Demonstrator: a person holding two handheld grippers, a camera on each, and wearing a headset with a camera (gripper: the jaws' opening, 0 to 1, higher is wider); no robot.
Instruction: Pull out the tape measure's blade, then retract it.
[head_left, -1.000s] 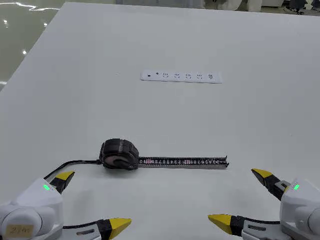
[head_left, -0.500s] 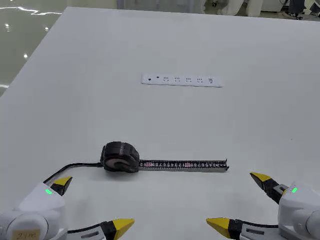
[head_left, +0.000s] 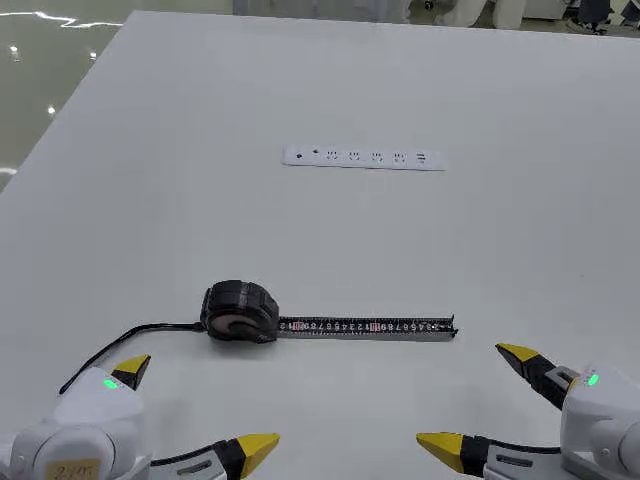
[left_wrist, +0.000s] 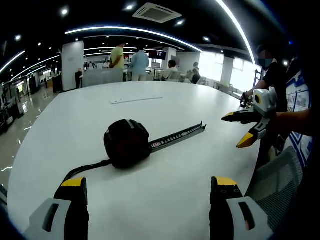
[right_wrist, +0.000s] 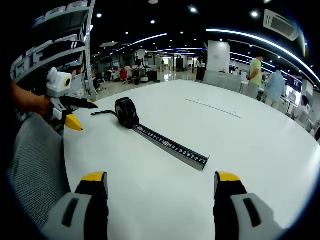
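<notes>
White power strip flat on white table, well beyond fingers, midway between both pairs. People stand past table's far edge. Shelving up left of right-hand fingers. Glossy floor far left.

the tape measure has a black, rounded case and stands upright on its base on the white table. one round side face is turned toward the near edge. its blade is partly pulled out and lies flat on the surface. in the head view it runs straight to the right of the case, dark with pale numerals and a red mark beside the case. the end hook sits at the tip. a thin black cord trails from the case's other side, curving toward the near left.
</notes>
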